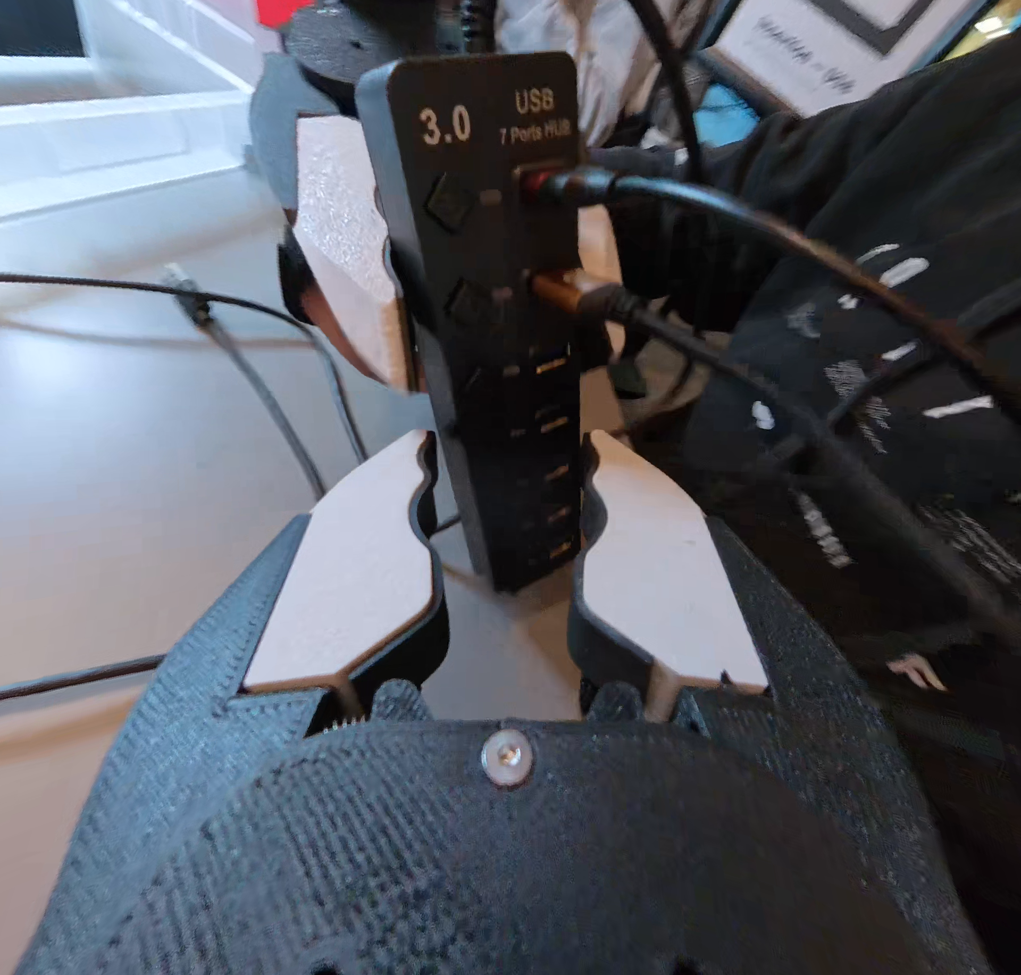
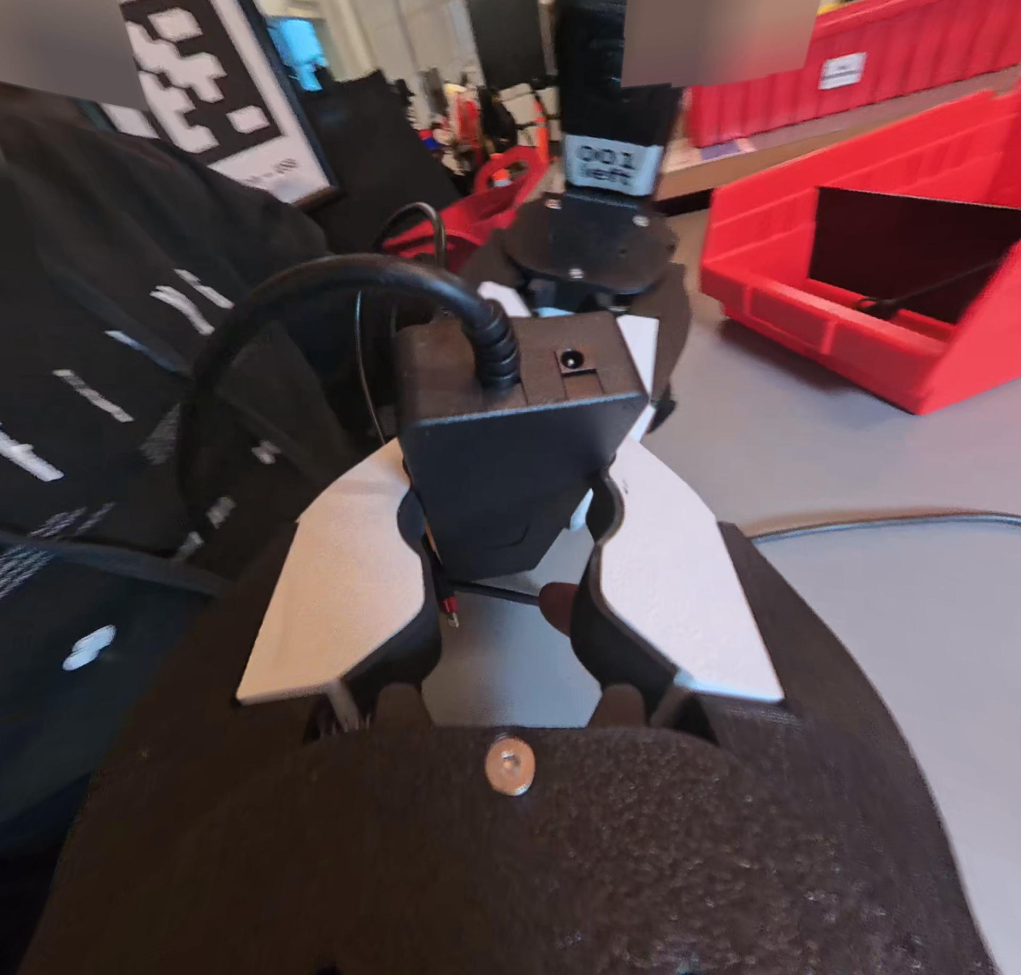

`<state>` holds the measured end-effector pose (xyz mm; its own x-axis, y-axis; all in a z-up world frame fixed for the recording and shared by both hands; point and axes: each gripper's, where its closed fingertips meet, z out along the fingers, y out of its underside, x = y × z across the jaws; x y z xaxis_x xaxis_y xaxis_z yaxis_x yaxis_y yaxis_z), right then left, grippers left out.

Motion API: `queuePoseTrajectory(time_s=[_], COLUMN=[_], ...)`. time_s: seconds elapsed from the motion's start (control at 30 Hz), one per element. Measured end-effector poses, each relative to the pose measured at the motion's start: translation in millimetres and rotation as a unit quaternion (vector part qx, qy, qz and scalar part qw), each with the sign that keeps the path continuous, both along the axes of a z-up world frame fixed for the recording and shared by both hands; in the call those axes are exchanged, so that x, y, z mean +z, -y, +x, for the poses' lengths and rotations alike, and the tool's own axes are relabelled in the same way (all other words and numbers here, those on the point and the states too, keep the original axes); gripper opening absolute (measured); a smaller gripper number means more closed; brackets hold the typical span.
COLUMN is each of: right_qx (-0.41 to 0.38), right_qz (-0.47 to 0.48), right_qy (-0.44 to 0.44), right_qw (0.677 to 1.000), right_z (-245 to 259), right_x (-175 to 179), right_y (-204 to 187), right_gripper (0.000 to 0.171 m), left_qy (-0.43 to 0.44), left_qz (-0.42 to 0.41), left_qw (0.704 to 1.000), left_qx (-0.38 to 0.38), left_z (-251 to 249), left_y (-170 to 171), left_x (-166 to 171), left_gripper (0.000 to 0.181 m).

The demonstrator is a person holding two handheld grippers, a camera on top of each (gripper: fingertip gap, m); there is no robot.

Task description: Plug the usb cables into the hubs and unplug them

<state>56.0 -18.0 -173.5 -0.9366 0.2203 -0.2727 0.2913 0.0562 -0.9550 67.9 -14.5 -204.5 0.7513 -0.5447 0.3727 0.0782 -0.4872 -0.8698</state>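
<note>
Left gripper (image 1: 505,498) pinches hub (image 1: 486,296) at near end; right gripper (image 2: 505,512) clamps far end. Two cables (image 1: 718,213) plugged in, five ports free. Next: free right, grab plug.

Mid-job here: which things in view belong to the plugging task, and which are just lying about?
Job: USB hub; plugged cables; loose cable; left gripper and right gripper, both clamping the hub.
Lying about: red bin; white bin; marker board.
</note>
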Motion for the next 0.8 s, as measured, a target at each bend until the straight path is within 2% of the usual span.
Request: queuePoseTrajectory(time_s=[0.2,0.3,0.33,0.37,0.4,0.47,0.53,0.6,0.63,0.67,0.73,0.8], right_qx=[0.127,0.143,0.146,0.141,0.123,0.033,-0.130,-0.284,-0.354,-0.408,-0.478,-0.501], right_qz=[-0.105,-0.139,-0.142,-0.140,-0.132,-0.102,-0.041,0.023,0.039,0.044,0.046,0.049], right_qy=[0.015,0.003,0.002,0.002,0.004,0.000,-0.020,-0.043,-0.057,-0.071,-0.089,-0.106], right_qw=[0.986,0.980,0.979,0.980,0.984,0.994,0.990,0.958,0.933,0.909,0.872,0.858], right_z=[31.1,30.3,30.0,27.7,21.7,-3.6,-44.9,-74.0,-82.4,-85.2,-82.6,-75.2], right_x=[32.0,44.1,46.3,47.2,46.3,43.3,37.4,36.6,42.0,50.3,67.3,82.2], right_y=[1.8,7.3,7.8,6.7,3.9,-11.9,-48.6,-96.6,-120.7,-140.9,-167.4,-172.1], right_gripper=[0.058,0.058,0.058,0.058,0.058,0.060,0.058,0.058,0.049,0.048,0.043,0.042], left_qy=[0.099,0.125,0.120,0.122,0.120,0.126,0.133,0.155,0.152,0.131,0.065,0.011], left_qz=[0.018,0.032,0.038,0.044,0.033,0.025,0.025,0.027,0.033,0.035,0.044,0.061], left_qw=[0.993,0.986,0.986,0.984,0.987,0.990,0.990,0.975,0.967,0.960,0.943,0.931], left_qx=[-0.069,-0.106,-0.111,-0.121,-0.100,-0.050,0.050,0.155,0.201,0.246,0.322,0.360], left_z=[16.7,41.3,47.0,51.2,48.0,29.2,-7.7,-49.6,-67.4,-83.4,-107.1,-117.2], left_y=[4.2,-3.6,-6.0,-5.9,-11.4,-18.7,-28.4,-33.3,-33.1,-32.1,-28.1,-24.7], left_x=[11.3,15.2,15.3,17.6,16.3,15.6,15.7,18.7,20.1,19.5,18.9,23.5], left_gripper=[0.051,0.054,0.050,0.038,0.039,0.032,0.027,0.025,0.024,0.025,0.025,0.024])
